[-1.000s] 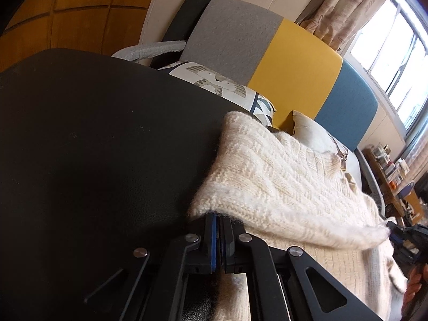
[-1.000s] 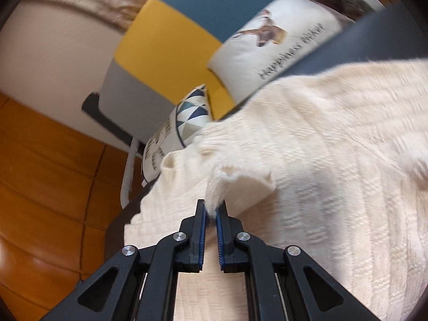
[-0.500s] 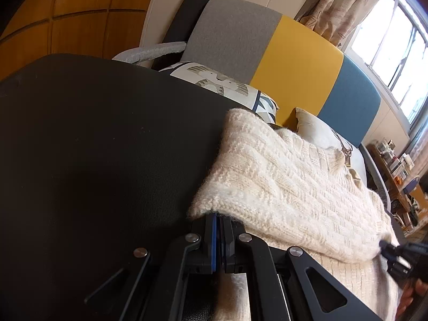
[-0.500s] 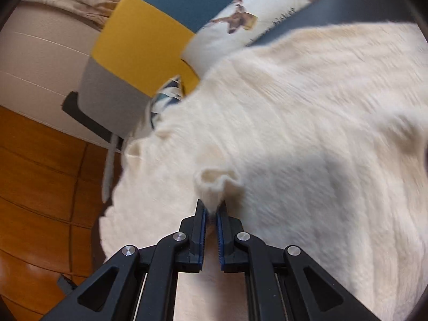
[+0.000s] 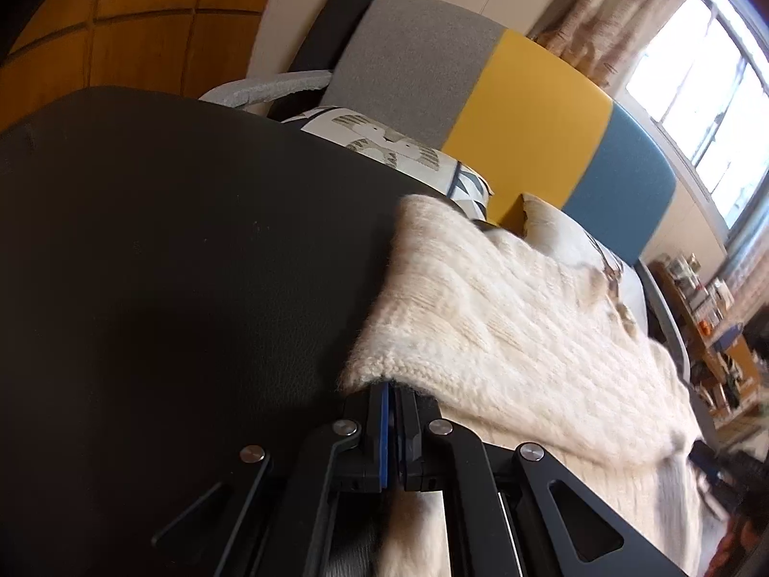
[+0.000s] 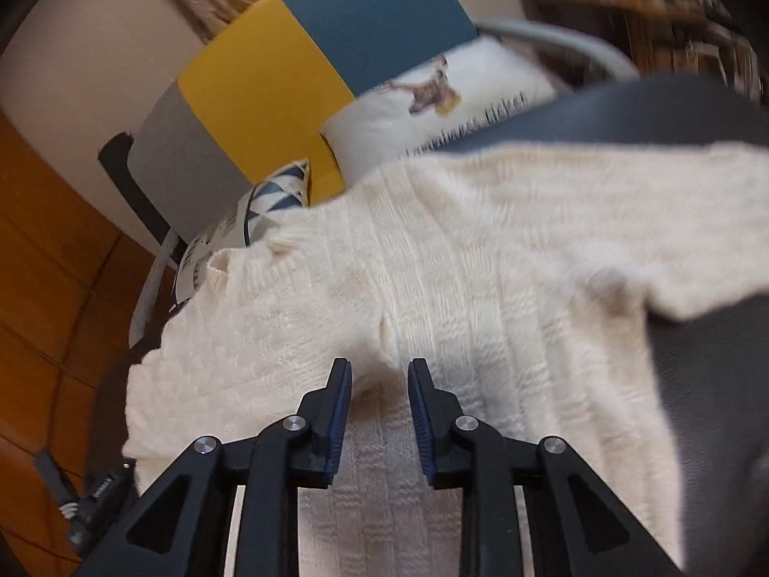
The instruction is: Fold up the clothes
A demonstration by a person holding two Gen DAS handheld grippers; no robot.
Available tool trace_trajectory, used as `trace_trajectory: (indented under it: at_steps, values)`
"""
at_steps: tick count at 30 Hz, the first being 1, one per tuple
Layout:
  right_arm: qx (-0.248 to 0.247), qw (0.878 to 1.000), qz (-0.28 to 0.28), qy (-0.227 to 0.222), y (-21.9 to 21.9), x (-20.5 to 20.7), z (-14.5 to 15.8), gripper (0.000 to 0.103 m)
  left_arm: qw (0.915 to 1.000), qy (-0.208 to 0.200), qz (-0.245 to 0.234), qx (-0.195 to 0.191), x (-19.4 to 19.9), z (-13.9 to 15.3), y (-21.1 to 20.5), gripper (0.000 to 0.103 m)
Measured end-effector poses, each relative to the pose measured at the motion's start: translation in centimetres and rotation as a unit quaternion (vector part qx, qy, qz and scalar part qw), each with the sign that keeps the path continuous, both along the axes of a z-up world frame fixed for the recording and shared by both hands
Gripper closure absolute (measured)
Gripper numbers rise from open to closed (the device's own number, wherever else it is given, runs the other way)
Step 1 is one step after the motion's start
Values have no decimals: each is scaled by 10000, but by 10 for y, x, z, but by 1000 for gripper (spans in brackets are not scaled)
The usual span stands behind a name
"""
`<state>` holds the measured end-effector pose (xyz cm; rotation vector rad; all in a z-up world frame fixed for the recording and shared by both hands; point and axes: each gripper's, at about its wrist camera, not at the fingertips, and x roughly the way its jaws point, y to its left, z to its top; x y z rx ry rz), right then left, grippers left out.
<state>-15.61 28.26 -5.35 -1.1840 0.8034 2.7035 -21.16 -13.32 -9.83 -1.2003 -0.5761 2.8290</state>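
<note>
A big dark surface (image 5: 168, 264) fills most of the left wrist view. Behind it stands a sofa (image 5: 528, 110) with a grey, yellow and blue back, and printed cushions (image 6: 447, 96) lean on it.

On the dark surface lies a cream knitted sweater (image 6: 432, 288). It is the thing to fold. It is spread wide, and one part of it is already turned over on top of the rest, so a thick double layer shows along the edge near the left gripper (image 5: 391, 399). One sleeve (image 6: 649, 221) sticks out flat to the side in the right wrist view and is not folded in yet.

The left gripper is clenched on the folded edge of the sweater. The knit sits right over its tips, and a bit of wool hangs down between its arms.

The right gripper (image 6: 379, 375) is opening its jaws. No wool is pinched between them; the sweater just lies flat under and past the tips, so this gripper looks to have let go of the part it laid down.

So the job seems to be in the early middle. One fold looks done. The loose sleeve still needs to go in, and the sweater still looks too wide and long to be a neat small pile, so more folds are likely left.
</note>
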Motion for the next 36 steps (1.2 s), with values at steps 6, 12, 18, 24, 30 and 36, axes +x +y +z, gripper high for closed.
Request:
trace_trajectory:
  at_steps: [6, 12, 18, 24, 30, 36]
  values:
    - [868, 9898, 1089, 297, -50, -26, 23, 80, 9996, 199, 90, -185, 38, 26, -1, 97]
    - [1054, 9809, 1634, -7, -79, -53, 1, 80, 9971, 538, -53, -534, -1, 53, 22, 89]
    - [1138, 9791, 1659, -294, -71, -62, -14, 80, 9929, -35, -199, -1173, -68, 22, 54, 89]
    - [1383, 9804, 1374, -298, -47, -56, -26, 83, 9937, -78, 33, -1117, -60, 5, 43, 90]
    - [1385, 9838, 1103, -270, -35, -50, -27, 83, 9861, -117, 19, -1660, -59, 6, 59, 90]
    - [978, 9889, 1040, -410, -33, -45, -23, 81, 9826, -181, -4, -1847, -53, 17, 63, 89]
